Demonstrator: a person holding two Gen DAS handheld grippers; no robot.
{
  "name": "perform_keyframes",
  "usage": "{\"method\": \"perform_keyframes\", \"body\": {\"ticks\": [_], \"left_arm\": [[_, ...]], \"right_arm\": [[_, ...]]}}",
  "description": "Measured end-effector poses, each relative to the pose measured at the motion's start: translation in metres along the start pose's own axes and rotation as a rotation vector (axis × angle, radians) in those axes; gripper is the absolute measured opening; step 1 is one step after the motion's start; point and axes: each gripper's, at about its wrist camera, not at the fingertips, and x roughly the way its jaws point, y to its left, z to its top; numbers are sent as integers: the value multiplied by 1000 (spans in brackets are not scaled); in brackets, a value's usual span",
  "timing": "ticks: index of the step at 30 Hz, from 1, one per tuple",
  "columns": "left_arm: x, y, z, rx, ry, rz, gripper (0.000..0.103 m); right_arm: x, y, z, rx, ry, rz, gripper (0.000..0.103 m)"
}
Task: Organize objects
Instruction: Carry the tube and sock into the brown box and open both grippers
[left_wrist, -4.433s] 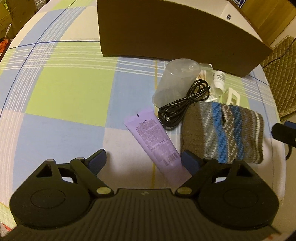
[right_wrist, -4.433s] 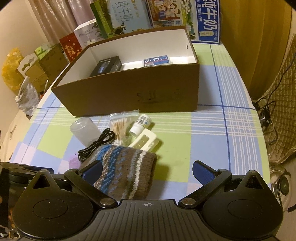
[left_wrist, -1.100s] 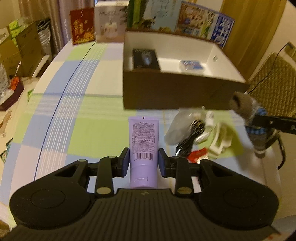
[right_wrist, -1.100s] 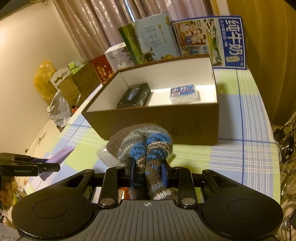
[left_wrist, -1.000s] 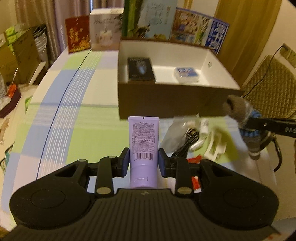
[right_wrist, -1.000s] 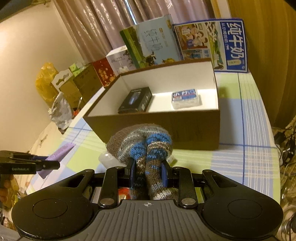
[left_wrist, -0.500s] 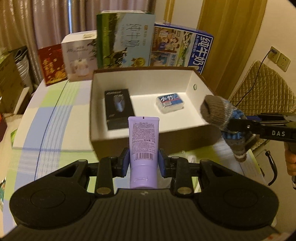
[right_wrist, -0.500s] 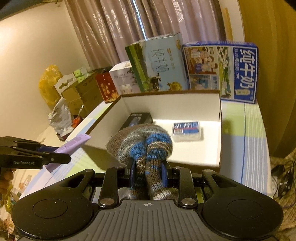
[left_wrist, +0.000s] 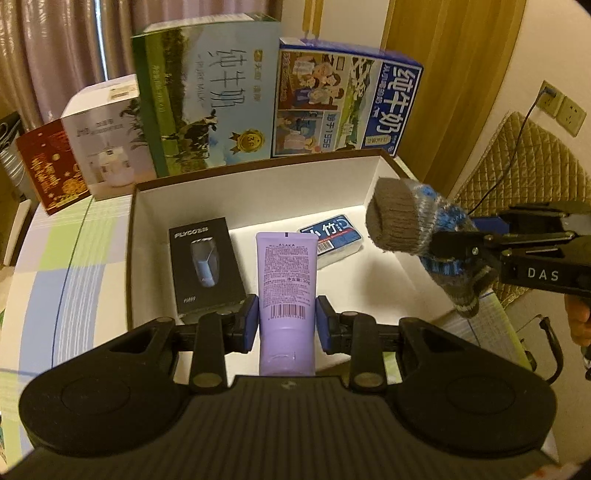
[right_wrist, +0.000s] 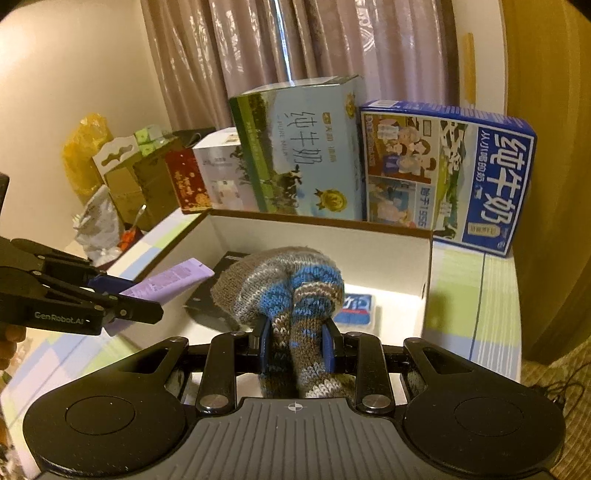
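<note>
My left gripper is shut on a purple tube, held over the near edge of the open cardboard box. The tube also shows from the side in the right wrist view, in the left gripper. My right gripper is shut on a folded knitted sock, brown with blue and grey stripes. In the left wrist view the sock hangs over the box's right wall, clamped by the right gripper. Inside the box lie a black shaver box and a blue packet.
Milk cartons and a blue carton stand behind the box, with a white box and a red box to the left. A checked tablecloth covers the table. A quilted chair stands at the right.
Both grippers closed on their items, the tube and the sock, lifted them off the table and carried them forward to the box. The box now fills both views.
</note>
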Motion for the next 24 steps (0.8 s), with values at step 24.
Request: {"method": "perform_keyframes", "body": {"ticks": [24], "left_arm": [[117, -4, 9, 73, 258, -15, 27]], "right_arm": [[86, -23, -12, -62, 282, -58, 25]]}}
